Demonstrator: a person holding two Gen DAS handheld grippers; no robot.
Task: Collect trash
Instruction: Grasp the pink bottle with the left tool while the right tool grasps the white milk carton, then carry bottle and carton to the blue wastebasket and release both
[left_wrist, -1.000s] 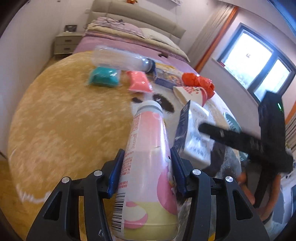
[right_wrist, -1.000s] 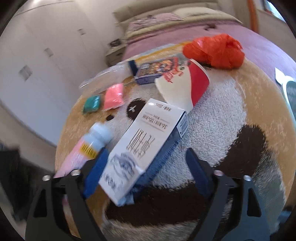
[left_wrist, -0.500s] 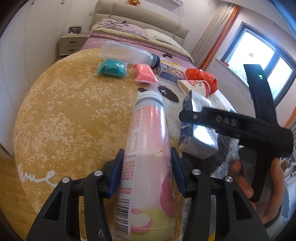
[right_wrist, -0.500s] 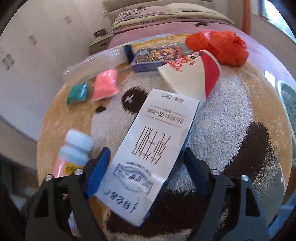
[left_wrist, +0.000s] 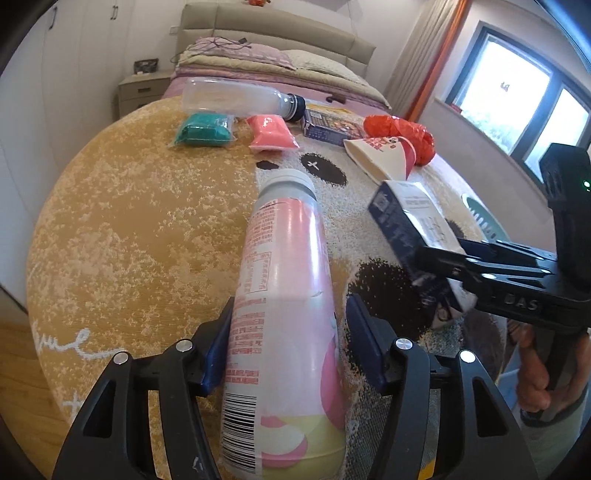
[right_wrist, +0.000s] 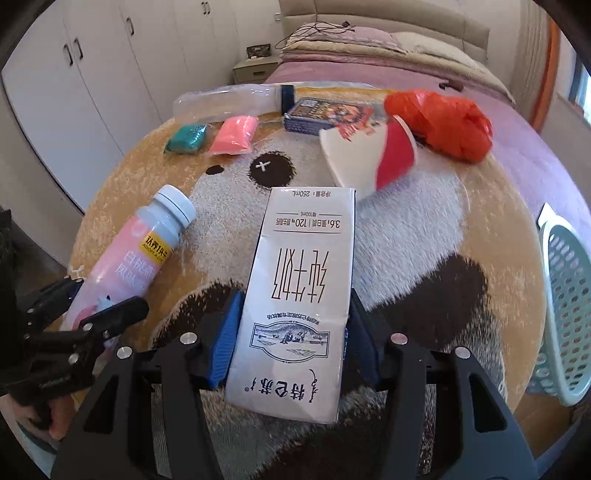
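Below, the left gripper (left_wrist: 286, 349) brackets the pink bottle (left_wrist: 284, 295), cap toward 12 o'clock; its jaws have just been opening, with a gap at the right pad. The right gripper (right_wrist: 291, 339), jaws just closing, clamps the milk carton (right_wrist: 299, 295) above the round rug (right_wrist: 424, 229). A mint basket (right_wrist: 565, 302) stands at 3 o'clock.

Pink bottle (left_wrist: 284, 295) lies between left gripper's (left_wrist: 288, 347) just-opening fingers (left_wrist: 218, 347).

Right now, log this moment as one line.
left gripper: jaws just opening around pink bottle | right gripper: jaws just closing on milk carton
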